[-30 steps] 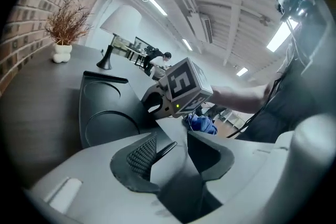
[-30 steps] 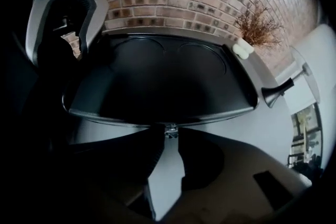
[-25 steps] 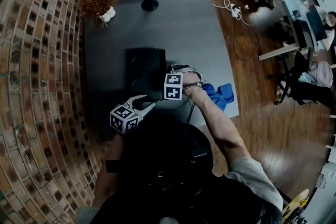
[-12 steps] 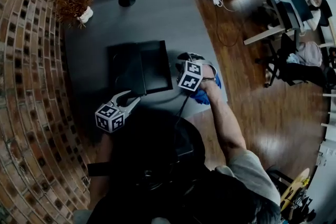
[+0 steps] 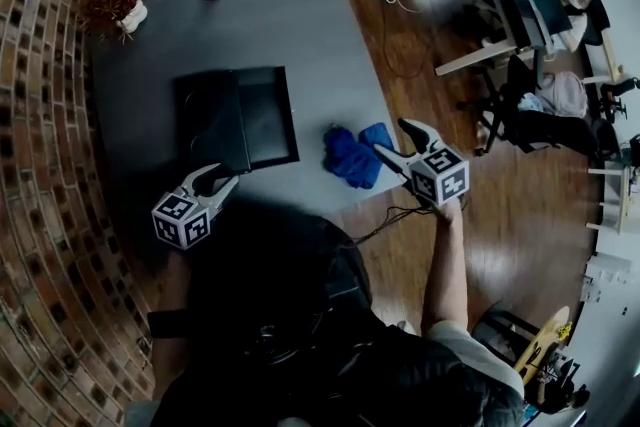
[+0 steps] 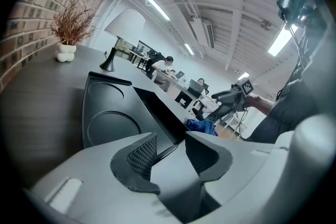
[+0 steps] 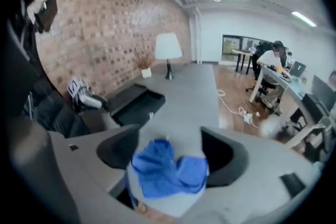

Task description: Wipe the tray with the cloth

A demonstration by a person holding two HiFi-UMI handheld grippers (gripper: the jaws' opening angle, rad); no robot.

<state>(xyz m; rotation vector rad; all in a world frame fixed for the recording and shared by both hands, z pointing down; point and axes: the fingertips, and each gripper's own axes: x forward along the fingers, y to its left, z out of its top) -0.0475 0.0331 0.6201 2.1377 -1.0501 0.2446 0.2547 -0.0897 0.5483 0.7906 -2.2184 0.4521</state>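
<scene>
Right hand-held gripper [image 5: 393,139]: hung at centre right of the head view, beside the desk's [image 5: 290,5] right edge, jaws just opened wide, nothing pressed between the pads. Pointed down-left at the blue cloth [image 5: 352,155]. Cloth: bunched on the desk just left of the tips, framed between the jaws in the right gripper view, apparently untouched; crumpled length running lower left to upper right, roughly along the gripper's line; apart from the black tray [image 5: 262,115], further left at centre. Left hand-held gripper [image 5: 218,177]: narrowly closed on the tray's lower-left rim, apparently steadying it. Judged the right hand far nearer; called for a short reach down-left.
</scene>
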